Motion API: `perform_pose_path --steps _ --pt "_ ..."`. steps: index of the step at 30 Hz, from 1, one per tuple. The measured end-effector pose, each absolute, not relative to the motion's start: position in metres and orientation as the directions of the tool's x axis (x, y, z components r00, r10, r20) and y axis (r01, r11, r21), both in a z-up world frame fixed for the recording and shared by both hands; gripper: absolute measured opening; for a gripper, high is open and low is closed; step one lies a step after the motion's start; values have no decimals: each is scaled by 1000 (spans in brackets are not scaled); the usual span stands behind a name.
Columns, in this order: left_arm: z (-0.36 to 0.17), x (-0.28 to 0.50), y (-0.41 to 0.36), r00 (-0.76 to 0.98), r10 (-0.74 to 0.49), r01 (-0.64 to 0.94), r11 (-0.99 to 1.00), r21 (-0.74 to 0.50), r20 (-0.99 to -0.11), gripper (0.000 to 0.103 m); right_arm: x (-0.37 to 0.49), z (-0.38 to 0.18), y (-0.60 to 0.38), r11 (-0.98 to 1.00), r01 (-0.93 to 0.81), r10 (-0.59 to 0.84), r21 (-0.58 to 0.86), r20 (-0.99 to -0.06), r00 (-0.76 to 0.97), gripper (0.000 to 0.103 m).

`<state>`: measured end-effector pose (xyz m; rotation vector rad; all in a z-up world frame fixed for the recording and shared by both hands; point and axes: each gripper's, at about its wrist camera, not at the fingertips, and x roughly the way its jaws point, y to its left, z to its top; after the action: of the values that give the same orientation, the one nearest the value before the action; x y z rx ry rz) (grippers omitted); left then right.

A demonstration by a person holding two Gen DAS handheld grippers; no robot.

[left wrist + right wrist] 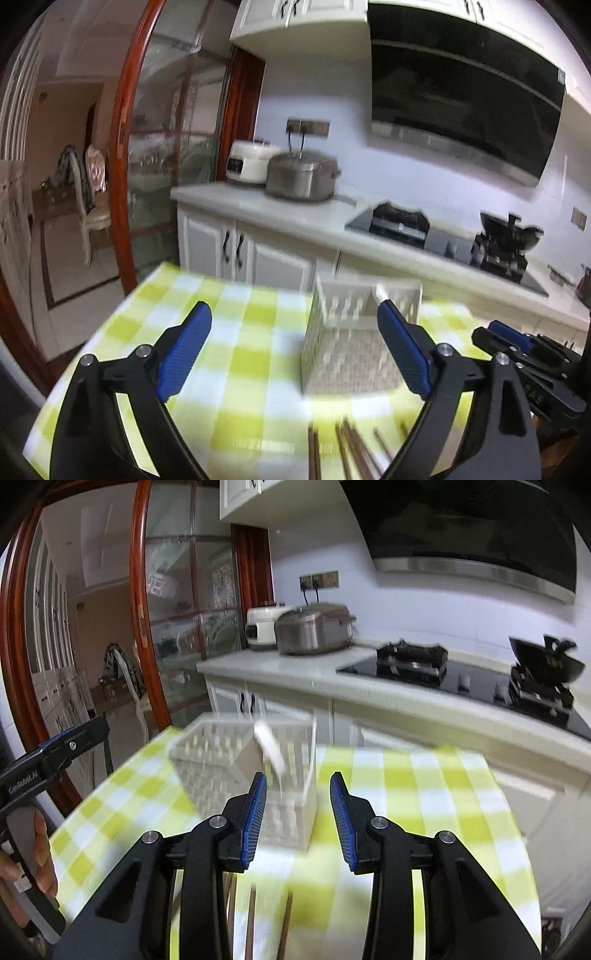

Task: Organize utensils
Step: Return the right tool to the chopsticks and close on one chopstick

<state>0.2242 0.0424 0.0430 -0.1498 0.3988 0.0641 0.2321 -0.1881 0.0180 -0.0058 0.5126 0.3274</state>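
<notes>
A white slotted utensil basket (354,332) stands on a table with a green and white checked cloth (221,332); it also shows in the right wrist view (258,775). A white utensil handle (271,751) leans inside it. Several brown chopsticks (351,450) lie on the cloth at the near edge; they also show under the right gripper (255,919). My left gripper (295,314) is open and empty, held above the cloth before the basket. My right gripper (298,779) is open and empty, right of the basket. The right gripper also shows at the left wrist view's right edge (517,343).
A kitchen counter (295,218) runs behind the table, with a white cooker (251,162), a steel pot (303,177) and a black hob with a wok (509,232). A range hood (461,92) hangs above. A red-framed glass door (125,147) stands at left.
</notes>
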Motion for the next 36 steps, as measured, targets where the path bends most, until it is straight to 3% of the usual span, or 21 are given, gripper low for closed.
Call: perform_pose_path --steps 4,10,17,21,23,28,36 --pt "15 202 42 869 -19 -70 985 -160 -494 88 210 -10 -195 952 -288 294 103 -568 768 36" --pt "-25 181 41 826 17 -107 986 -126 -564 88 190 -44 -202 957 -253 286 146 -634 719 36" --pt "-62 185 42 740 -23 -90 987 -133 -673 87 187 -75 -196 959 -259 263 114 -696 668 36" --pt "-72 192 44 710 1 -104 989 -103 -704 85 194 -87 -186 956 -283 245 77 -742 625 35" --pt "-76 195 45 695 3 -103 990 -96 -719 82 197 -92 -182 953 -293 243 72 -757 606 28" --pt "-89 202 48 665 6 -94 993 -76 -747 76 204 -99 -173 949 -310 235 56 -781 578 24" --pt "-95 206 45 651 1 -77 995 -64 -759 76 212 -101 -158 944 -331 193 -12 -792 580 16"
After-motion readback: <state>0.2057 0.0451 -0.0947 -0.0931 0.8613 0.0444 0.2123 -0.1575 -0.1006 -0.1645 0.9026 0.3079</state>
